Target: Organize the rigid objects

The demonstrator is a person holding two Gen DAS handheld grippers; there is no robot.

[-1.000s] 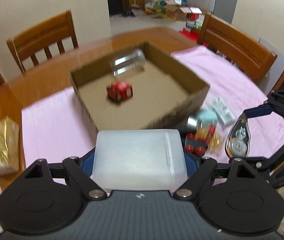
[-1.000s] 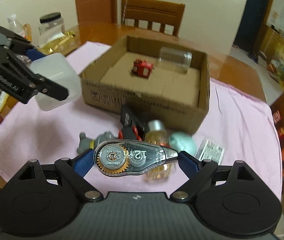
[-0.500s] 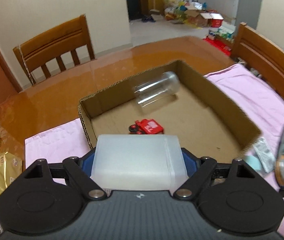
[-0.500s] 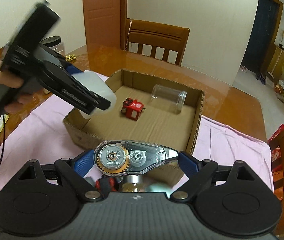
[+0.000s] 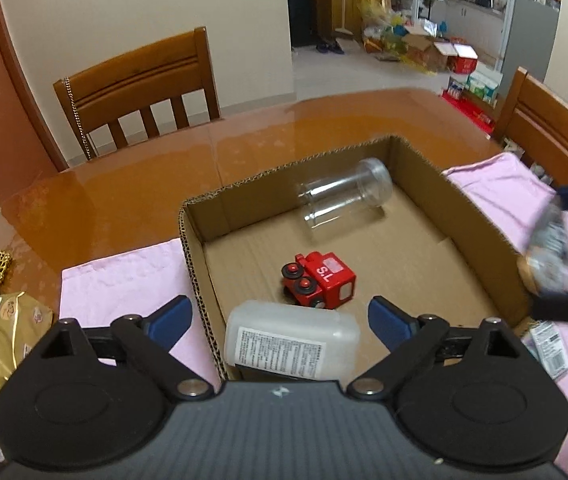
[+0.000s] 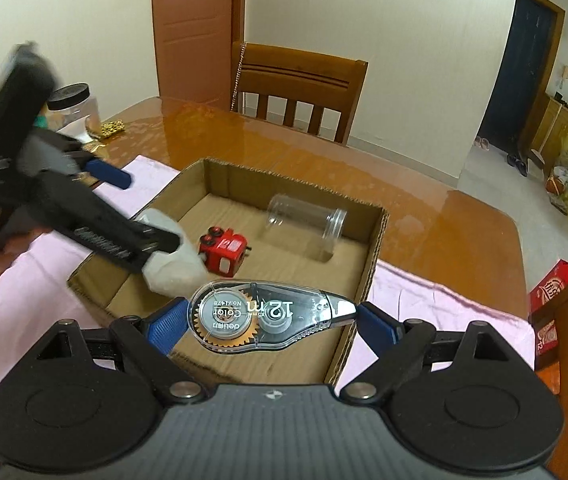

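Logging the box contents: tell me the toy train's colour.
Red, with black wheels and white lettering: the toy train shows best in the left wrist view.

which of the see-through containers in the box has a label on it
The cloudy white tub at the near edge; the clear jar lying by the far wall is bare.

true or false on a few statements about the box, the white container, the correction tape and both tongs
1. The cardboard box holds a red toy train. True.
2. The clear jar stands upright. False: it lies on its side.
3. The right tongs grip a correction tape. True.
4. The left tongs clamp the white container. False: they are opening, pads clear of it.
5. The white container is outside the box. False: it is inside.
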